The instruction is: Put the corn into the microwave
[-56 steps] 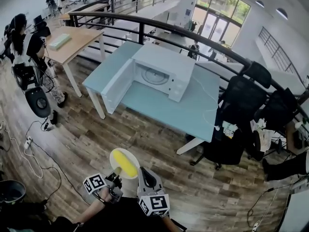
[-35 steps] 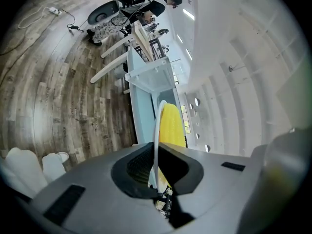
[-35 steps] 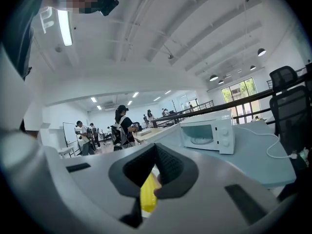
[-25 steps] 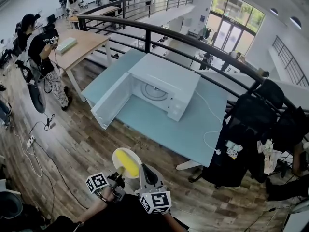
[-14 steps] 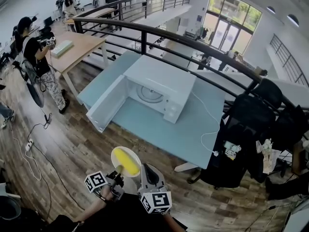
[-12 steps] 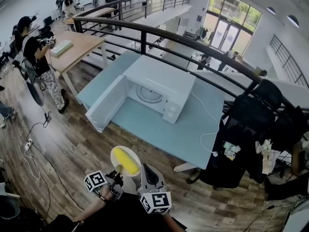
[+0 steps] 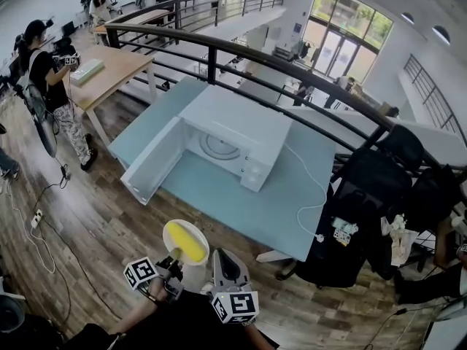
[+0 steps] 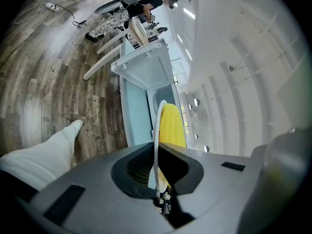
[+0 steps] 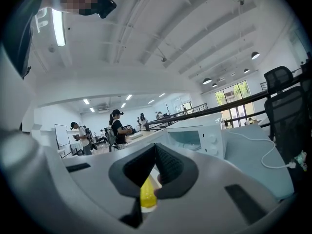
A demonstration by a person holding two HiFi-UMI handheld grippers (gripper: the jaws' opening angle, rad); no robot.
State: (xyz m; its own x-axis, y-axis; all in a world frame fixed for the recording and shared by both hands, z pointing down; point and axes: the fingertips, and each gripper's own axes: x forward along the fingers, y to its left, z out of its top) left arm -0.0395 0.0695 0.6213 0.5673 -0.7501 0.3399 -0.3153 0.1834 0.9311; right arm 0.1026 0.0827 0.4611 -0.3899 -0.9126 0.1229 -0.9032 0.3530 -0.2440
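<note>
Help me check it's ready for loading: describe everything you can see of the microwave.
The microwave is a white, boxy unit standing upright on the pale blue table. Its door hangs wide open to the left in the head view, showing a round glass turntable that looks bare. Two knobs sit on the front's right side. A white cord trails across the table. Only the table touches it.

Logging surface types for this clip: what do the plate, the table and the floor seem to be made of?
Plate: white, smooth and thin-rimmed, so likely ceramic or melamine; the look doesn't settle which.
Table: even pale blue top with a soft sheen, perhaps tinted glass or laminate, on white legs.
Floor: matte brown planks with visible grain, either wood or wood-look laminate.
</note>
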